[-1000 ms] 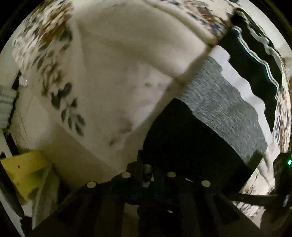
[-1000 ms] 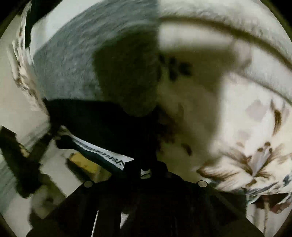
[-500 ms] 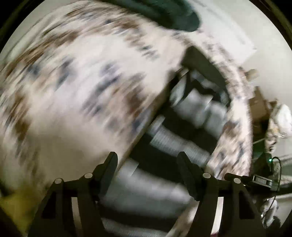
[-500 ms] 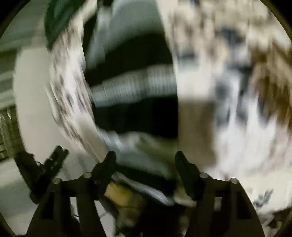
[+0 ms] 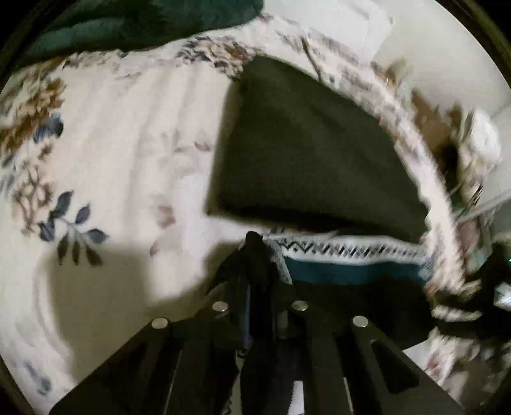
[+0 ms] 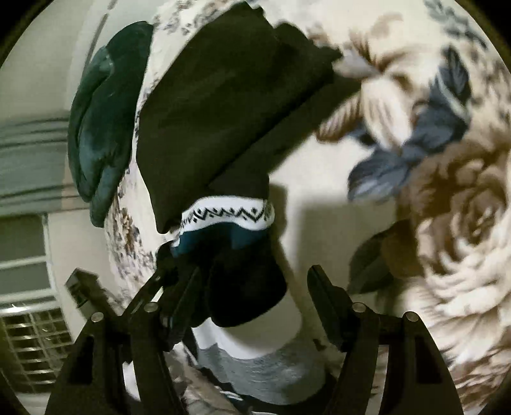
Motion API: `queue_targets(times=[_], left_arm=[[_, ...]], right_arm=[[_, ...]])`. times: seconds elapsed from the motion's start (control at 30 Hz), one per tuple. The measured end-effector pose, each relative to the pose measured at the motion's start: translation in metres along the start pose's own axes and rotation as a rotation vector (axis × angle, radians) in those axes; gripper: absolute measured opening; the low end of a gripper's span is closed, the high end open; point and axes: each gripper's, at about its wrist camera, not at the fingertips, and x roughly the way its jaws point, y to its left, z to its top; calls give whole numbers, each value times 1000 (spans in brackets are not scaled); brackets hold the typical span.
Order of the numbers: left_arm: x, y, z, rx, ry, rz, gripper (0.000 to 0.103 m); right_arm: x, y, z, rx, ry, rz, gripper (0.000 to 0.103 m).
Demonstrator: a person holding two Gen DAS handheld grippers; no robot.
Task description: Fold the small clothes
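A small sweater with black, white-patterned, teal and grey bands lies on a floral bedspread (image 5: 105, 153). Its black part (image 5: 306, 153) is spread flat, with the patterned band (image 5: 345, 247) nearer me. My left gripper (image 5: 258, 252) is shut on the sweater's near edge. In the right wrist view the sweater (image 6: 223, 105) runs away from me, and its patterned band (image 6: 226, 215) sits just ahead of the fingers. My right gripper (image 6: 246, 281) is open, with a black fold of the sweater (image 6: 242, 287) lying between the fingers against the left one.
A dark green blanket (image 5: 134, 25) is bunched at the far side of the bed; it also shows in the right wrist view (image 6: 99, 118). The bed's edge (image 5: 431, 178) curves along the right, with room clutter beyond. A window grille (image 6: 32, 338) is low on the left.
Both grippers were open and sweeping fast half a second ago. Now the left has shut on the sweater's edge and the black part lies folded over; the right stays open at the fabric.
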Motion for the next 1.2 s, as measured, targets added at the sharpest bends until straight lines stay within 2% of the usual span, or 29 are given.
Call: queue_targets(times=[0.07, 0.17, 0.2, 0.23, 0.27, 0.37, 0.47, 0.57, 0.6, 0.67, 0.73, 0.77, 0.8, 0.83, 0.87, 0.9, 1.0, 1.13, 1.17, 1.2], left_arm=[[-10, 12, 0, -41, -23, -41, 7], [-12, 28, 0, -83, -26, -54, 7], [-10, 33, 0, -96, -21, -57, 7], [-5, 33, 2, -96, -17, -56, 7], [-3, 33, 3, -93, -15, -59, 7], [-2, 30, 6, -81, -15, -72, 7], [-6, 31, 6, -98, -11, -107, 8], [-1, 34, 9, -125, 20, -136, 17], [2, 34, 10, -124, 30, -136, 23], [6, 32, 13, -116, 42, -136, 27], [14, 26, 15, -93, 62, -137, 28], [17, 25, 16, -85, 63, -135, 27], [17, 23, 15, -70, 50, -127, 26], [18, 21, 15, -55, 37, -106, 6], [21, 23, 15, -53, 40, -95, 6], [22, 27, 16, -66, 39, -95, 6], [26, 43, 19, -113, 45, -116, 7], [26, 41, 18, -111, 73, -143, 10], [22, 41, 18, -116, 80, -158, 10], [11, 40, 16, -118, 85, -172, 14]], right_arm=[[15, 2, -1, 16, -1, 2, 70], [18, 0, 10, 48, -58, 13, 70], [25, -2, 12, 61, -75, 18, 57], [24, -3, 19, 72, -106, 25, 14], [25, -1, 26, 73, -136, 24, 5], [30, 7, 48, 51, -155, -46, 5], [34, 20, 57, -12, -151, -124, 5], [29, 27, 58, -42, -158, -122, 5], [32, 32, 59, -50, -153, -123, 7], [28, 30, 60, -54, -122, -146, 17], [23, 29, 54, -57, -113, -144, 52], [22, 27, 50, -48, -108, -119, 54], [15, 17, 46, -41, -101, -110, 54], [18, 14, 43, -29, -81, -99, 52], [24, 11, 42, -17, -56, -98, 41], [32, 10, 41, -12, -46, -107, 3], [39, 14, 49, -17, -105, -166, 3], [53, 15, 57, 13, -77, -197, 5], [55, 17, 56, 2, -62, -211, 7], [52, 19, 52, -5, -49, -218, 18]])
